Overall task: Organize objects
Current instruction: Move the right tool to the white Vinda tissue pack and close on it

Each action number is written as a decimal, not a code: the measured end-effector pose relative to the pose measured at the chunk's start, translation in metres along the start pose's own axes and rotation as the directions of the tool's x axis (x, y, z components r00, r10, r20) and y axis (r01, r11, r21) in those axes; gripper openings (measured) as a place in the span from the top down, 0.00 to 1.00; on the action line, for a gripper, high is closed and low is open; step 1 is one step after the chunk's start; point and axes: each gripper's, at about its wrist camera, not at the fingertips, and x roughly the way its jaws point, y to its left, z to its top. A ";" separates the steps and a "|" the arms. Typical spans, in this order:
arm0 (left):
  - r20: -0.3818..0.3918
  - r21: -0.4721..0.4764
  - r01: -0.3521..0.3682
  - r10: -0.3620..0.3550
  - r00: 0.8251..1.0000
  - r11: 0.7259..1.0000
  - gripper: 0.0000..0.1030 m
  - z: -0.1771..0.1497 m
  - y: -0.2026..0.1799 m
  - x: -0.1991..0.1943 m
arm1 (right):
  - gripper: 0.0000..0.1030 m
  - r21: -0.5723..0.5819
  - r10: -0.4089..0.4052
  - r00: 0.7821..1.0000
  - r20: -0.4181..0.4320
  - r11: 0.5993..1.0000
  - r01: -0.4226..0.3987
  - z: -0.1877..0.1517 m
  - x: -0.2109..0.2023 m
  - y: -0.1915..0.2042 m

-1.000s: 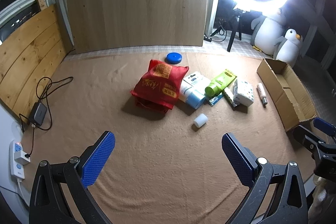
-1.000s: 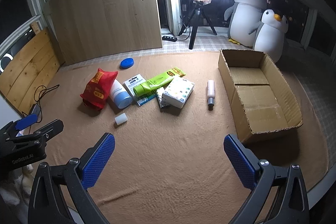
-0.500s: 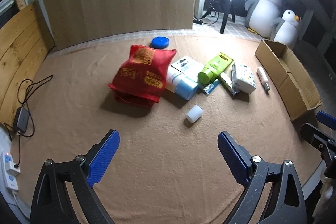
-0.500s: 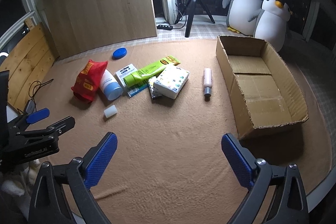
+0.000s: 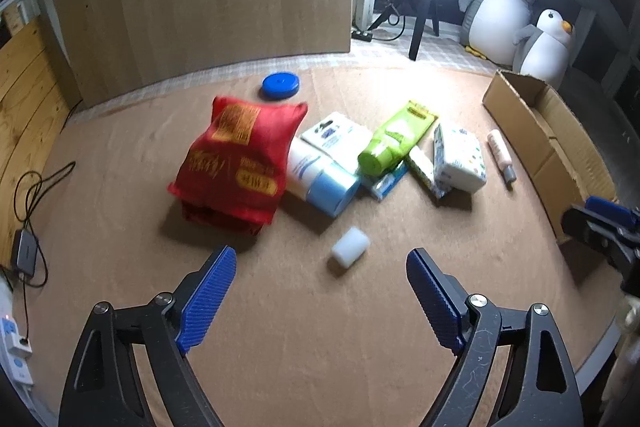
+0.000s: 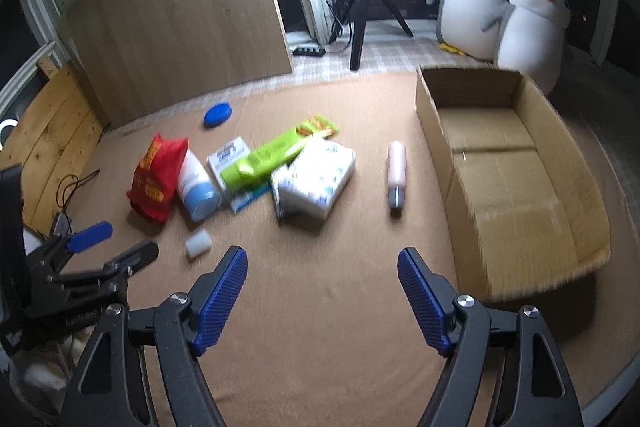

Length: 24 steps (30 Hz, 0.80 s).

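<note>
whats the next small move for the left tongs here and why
Probably ease the left tongs forward and down over the small white cap. They are open and empty, the cap lies loose on the mat just ahead between their fingers, apart from the pile, and the cardboard box is empty.

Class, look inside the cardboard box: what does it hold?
The cardboard box holds nothing visible: only its bare floor flaps show. The corner right behind its near wall is hidden from the right wrist view.

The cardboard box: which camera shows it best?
The right wrist view: the cardboard box shows whole, open top and bare inside. The left wrist view catches only its near wall and rim at the right edge, inside hidden.
</note>
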 end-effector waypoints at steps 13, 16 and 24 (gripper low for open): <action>0.009 -0.064 -0.034 0.034 0.999 0.997 0.13 -0.004 0.013 -0.002 | 0.45 0.025 0.024 0.993 -0.117 0.999 -0.021 0.079 0.090 -0.023; 0.004 -0.089 -0.049 0.050 0.999 0.995 0.13 -0.011 0.023 -0.004 | 0.45 0.037 0.019 0.990 -0.142 0.999 -0.013 0.091 0.109 -0.026; -0.015 -0.148 -0.081 0.079 0.997 0.986 0.13 -0.028 0.047 -0.007 | 0.50 0.008 -0.017 0.976 -0.216 1.000 0.020 0.105 0.151 -0.024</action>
